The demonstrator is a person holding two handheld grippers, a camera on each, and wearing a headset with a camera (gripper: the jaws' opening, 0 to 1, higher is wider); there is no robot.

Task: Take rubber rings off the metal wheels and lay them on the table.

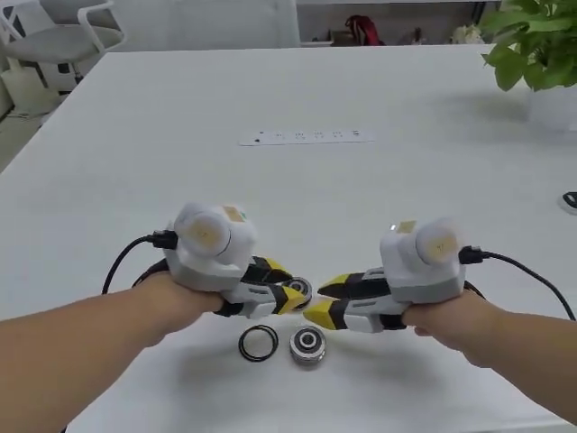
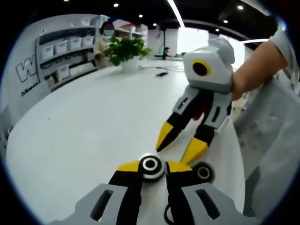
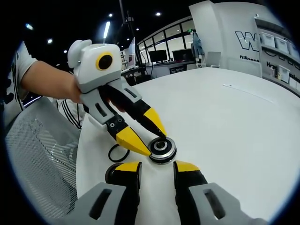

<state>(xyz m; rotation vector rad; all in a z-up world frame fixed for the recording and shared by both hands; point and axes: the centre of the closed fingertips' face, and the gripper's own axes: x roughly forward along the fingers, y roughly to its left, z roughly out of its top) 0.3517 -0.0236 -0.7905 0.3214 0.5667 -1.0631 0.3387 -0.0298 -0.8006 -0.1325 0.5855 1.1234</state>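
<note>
My left gripper (image 1: 290, 293) is shut on a small metal wheel (image 1: 297, 289), held just above the white table (image 1: 288, 198). In the left gripper view the wheel (image 2: 151, 165) sits between the yellow tips of my left gripper (image 2: 153, 168). My right gripper (image 1: 317, 300) faces it with its jaws open, tips close to the wheel and apart from it. From the right gripper view, the right gripper (image 3: 158, 167) points at the held wheel (image 3: 162, 149). A second wheel (image 1: 308, 345) and a loose black rubber ring (image 1: 259, 343) lie on the table below.
A white power strip (image 1: 306, 137) lies mid-table. A potted plant (image 1: 532, 45) stands at the far right and a chair (image 1: 63, 36) beyond the far left corner. Black cables trail from both grippers. A dark object (image 1: 570, 200) sits at the right edge.
</note>
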